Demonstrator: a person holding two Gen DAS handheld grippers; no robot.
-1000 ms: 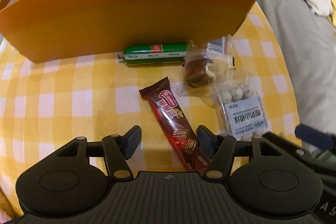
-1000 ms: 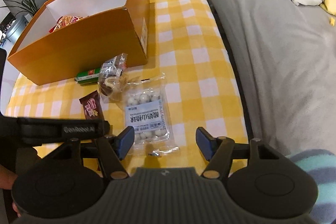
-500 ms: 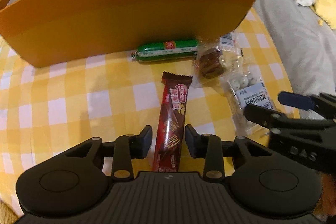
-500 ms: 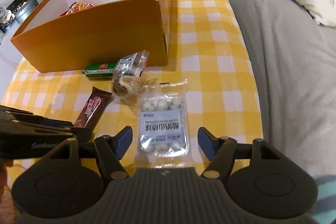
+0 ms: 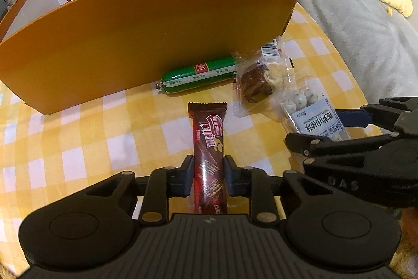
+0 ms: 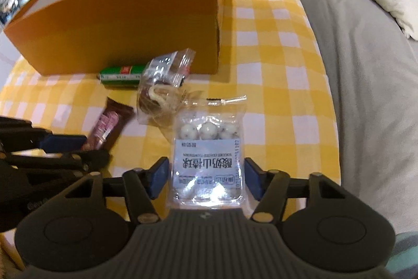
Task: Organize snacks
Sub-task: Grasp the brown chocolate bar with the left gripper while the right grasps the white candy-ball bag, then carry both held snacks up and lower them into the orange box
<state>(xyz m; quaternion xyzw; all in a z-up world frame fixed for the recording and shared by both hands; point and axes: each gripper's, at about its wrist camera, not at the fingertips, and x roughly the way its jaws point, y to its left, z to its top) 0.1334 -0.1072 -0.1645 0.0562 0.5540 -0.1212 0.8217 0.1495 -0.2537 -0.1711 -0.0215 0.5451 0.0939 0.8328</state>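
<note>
Left wrist view: left gripper [image 5: 207,179] jaws pinch the brown chocolate bar [image 5: 208,148] lying on the table [image 5: 78,148]. Right wrist view: right gripper [image 6: 206,178] jaws, just closing, straddle the yogurt-ball bag [image 6: 209,158], small gaps either side.

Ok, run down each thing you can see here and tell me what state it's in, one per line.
left gripper: shut on the chocolate bar.
right gripper: jaws have just been closing, pads either side of the yogurt ball bag, not visibly pressing.
green sausage: lying against the box.
brown cake packet: sealed, lying flat.
orange box: open-topped, snacks inside.
</note>
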